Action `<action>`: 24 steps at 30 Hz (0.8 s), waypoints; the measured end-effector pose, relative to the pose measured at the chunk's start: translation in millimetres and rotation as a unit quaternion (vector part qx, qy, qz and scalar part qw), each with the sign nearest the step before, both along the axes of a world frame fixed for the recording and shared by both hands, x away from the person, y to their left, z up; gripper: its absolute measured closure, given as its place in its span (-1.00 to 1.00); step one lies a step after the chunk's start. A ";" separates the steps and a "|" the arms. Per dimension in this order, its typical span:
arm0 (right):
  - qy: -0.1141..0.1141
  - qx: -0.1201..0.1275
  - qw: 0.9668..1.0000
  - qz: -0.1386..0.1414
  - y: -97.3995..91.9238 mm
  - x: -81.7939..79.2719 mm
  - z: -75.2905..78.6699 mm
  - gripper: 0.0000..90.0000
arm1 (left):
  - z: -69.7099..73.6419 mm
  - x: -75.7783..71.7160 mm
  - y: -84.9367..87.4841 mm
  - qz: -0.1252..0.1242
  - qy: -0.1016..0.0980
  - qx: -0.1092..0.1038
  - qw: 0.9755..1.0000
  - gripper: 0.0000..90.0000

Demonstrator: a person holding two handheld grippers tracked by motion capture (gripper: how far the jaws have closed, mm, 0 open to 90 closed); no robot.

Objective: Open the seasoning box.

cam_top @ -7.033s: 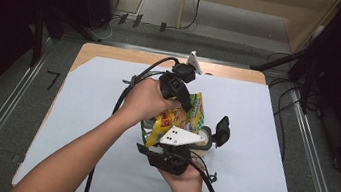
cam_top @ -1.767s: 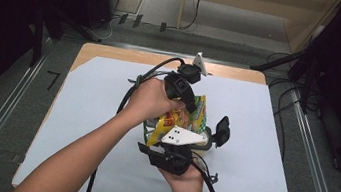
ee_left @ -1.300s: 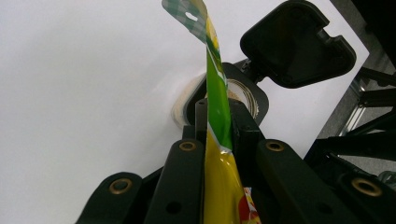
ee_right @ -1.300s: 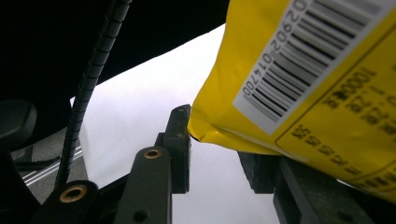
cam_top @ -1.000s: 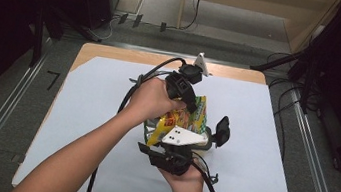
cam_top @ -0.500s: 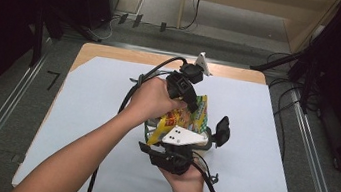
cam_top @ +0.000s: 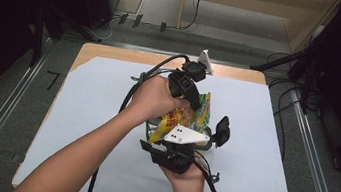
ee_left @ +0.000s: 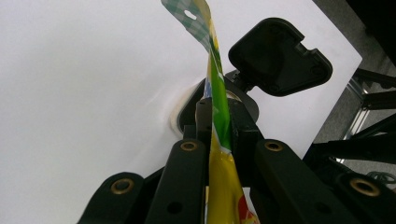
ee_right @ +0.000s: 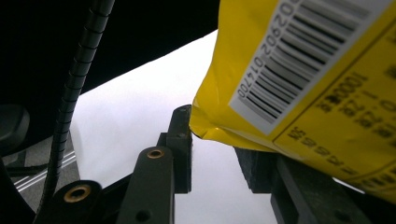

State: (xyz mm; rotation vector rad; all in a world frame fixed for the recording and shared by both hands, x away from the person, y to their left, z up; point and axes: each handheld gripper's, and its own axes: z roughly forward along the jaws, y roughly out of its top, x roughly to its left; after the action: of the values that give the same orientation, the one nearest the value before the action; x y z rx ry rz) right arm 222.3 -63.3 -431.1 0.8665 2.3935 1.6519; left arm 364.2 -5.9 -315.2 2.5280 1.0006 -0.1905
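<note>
The white-covered bench (cam_top: 78,128) lay bare to the left of the left forearm and to the right of the black hinged gripper part (cam_top: 222,130), leaving wide room there. At the middle, the yellow-and-green crinkly snack packet (cam_top: 191,116) stood between the left gripper (cam_top: 189,98) and the right gripper (cam_top: 178,150), blocking passage. Black cables (cam_top: 149,73) looped behind the hand, and a small white wedge-shaped piece (cam_top: 205,60) stood at the far edge.

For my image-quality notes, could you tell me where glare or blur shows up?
High view: evenly lit, surroundings dark, white table cover bright. Left gripper view: cover washed out, snack bag sharp. Right gripper view: the bag's barcode sits close and slightly soft, background black.
</note>
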 end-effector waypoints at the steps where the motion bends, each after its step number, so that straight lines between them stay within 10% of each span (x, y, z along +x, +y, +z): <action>1: 0.000 0.000 1.000 0.000 0.1 -0.1 0.0 0.54 | 0.1 -0.1 0.1 0.001 0.000 0.000 1.000 0.92; 24: 0.010 0.001 1.000 0.004 1.6 -0.9 -1.9 0.55 | -8.1 2.5 -1.2 0.004 0.013 0.009 1.000 0.91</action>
State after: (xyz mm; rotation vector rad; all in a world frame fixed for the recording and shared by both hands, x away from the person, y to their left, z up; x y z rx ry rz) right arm 221.4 -61.8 -433.0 0.8781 2.4120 1.6561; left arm 366.7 -7.0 -323.3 2.5430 1.0278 -0.2136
